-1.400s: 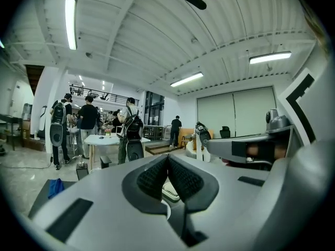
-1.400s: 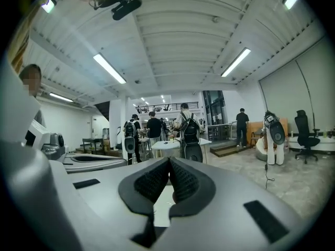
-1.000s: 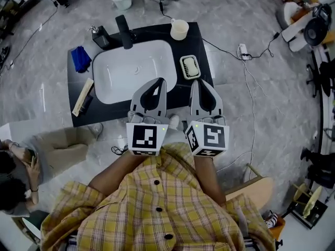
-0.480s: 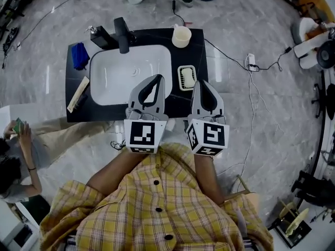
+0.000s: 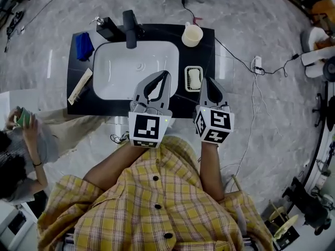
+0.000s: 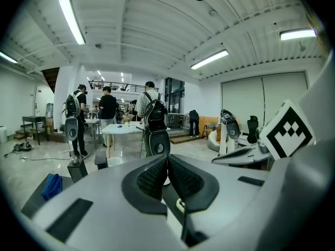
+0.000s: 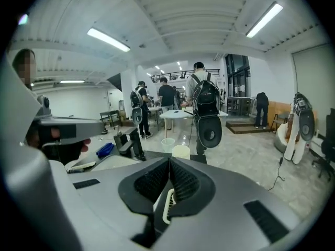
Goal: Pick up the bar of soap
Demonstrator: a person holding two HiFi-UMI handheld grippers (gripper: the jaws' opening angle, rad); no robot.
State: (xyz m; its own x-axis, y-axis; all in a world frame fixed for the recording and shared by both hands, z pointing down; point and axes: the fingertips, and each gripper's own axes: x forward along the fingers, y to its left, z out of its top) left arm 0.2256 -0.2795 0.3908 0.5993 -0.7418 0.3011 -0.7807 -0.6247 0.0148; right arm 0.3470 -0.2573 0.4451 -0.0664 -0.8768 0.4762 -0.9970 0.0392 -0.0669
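Observation:
A pale bar of soap (image 5: 194, 78) lies in a white slotted dish (image 5: 187, 80) on the black counter (image 5: 205, 46), just right of the white sink (image 5: 112, 72). My right gripper (image 5: 205, 80) is shut and holds nothing. Its tip is at the dish's right edge, and in the right gripper view the dish's rim (image 7: 168, 205) shows right under the shut jaws of the right gripper (image 7: 169, 160). My left gripper (image 5: 166, 74) hangs over the sink's right front corner. The left gripper view shows the left gripper (image 6: 167, 157) shut and empty.
A cream cup (image 5: 192, 34), a black tap (image 5: 131, 27) and a soap dispenser (image 5: 107, 28) stand along the counter's back. A blue cloth (image 5: 84, 45) and a wooden stick (image 5: 82, 86) lie on the left. A person (image 5: 23, 135) sits at the left. Cables and a power strip (image 5: 256, 62) lie on the floor at the right.
Both grippers have come forward and down over the counter's front edge. The right tip now sits beside the soap dish instead of short of it. Both stay shut.

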